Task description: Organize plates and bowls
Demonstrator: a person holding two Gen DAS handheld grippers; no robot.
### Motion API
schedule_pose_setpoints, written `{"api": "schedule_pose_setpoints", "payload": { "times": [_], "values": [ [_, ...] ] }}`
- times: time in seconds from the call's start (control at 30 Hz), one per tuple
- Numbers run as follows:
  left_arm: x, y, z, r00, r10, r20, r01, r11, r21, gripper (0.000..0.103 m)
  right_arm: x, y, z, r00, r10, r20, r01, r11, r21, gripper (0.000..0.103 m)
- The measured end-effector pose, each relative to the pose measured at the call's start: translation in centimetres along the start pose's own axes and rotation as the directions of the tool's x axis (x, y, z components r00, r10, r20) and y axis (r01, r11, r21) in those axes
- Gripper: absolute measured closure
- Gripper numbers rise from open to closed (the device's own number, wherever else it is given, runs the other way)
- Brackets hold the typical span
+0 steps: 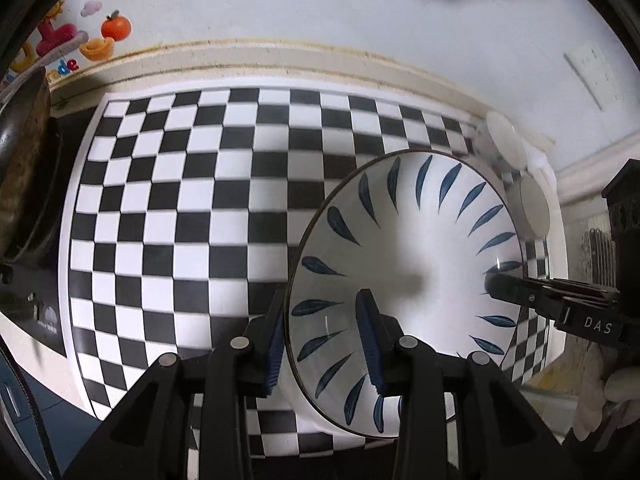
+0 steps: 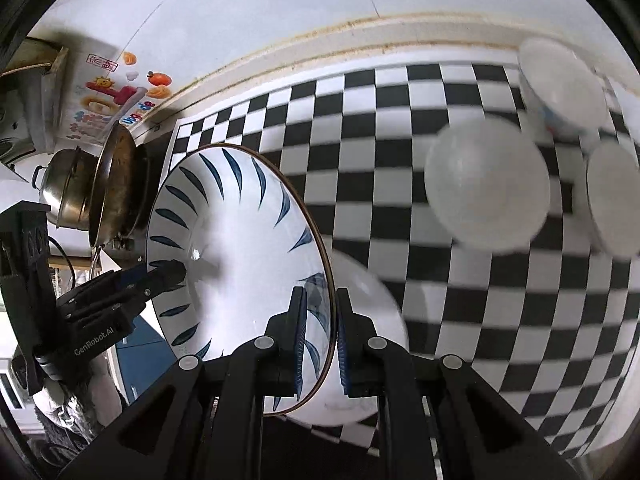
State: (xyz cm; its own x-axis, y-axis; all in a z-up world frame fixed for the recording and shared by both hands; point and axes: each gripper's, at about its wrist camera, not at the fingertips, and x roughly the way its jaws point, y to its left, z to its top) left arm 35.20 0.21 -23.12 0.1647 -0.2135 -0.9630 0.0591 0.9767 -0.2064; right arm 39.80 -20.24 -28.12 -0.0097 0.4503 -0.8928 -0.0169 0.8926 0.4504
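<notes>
A large white bowl with blue leaf marks (image 1: 408, 256) (image 2: 236, 248) is held off the checkered cloth by both grippers. My left gripper (image 1: 324, 348) is shut on its near-left rim, one finger inside and one outside. My right gripper (image 2: 320, 344) is shut on the opposite rim; it also shows in the left wrist view (image 1: 516, 292). The left gripper shows in the right wrist view (image 2: 160, 276). A plain white bowl (image 2: 488, 184) lies on the cloth, with a patterned bowl (image 2: 560, 88) and another white bowl (image 2: 612, 204) beside it.
The black-and-white checkered cloth (image 1: 192, 200) covers the counter up to the white wall. A dark wok (image 2: 116, 184) and a steel pot (image 2: 68, 188) stand on a stove at the left. White dishes (image 1: 532, 208) sit at the cloth's right edge.
</notes>
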Motion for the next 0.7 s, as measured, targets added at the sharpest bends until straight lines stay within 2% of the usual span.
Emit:
{"api": "schedule_pose_setpoints", "payload": {
  "times": [0.33, 0.7],
  "values": [
    [4.1, -0.4, -3.0, 0.995, 0.015, -0.094, -0.012, 0.999, 0.034, 0.072, 3.9, -2.5, -5.3, 0.999, -0.001, -0.046, 0.005, 0.997, 0.08, 0.088],
    [8.3, -0.7, -3.9, 0.984, 0.049, -0.172, -0.042, 0.998, 0.042, 0.072, 7.3, -4.6, -7.1, 0.995, -0.039, -0.087, 0.049, 0.991, 0.122, 0.088]
  ]
}}
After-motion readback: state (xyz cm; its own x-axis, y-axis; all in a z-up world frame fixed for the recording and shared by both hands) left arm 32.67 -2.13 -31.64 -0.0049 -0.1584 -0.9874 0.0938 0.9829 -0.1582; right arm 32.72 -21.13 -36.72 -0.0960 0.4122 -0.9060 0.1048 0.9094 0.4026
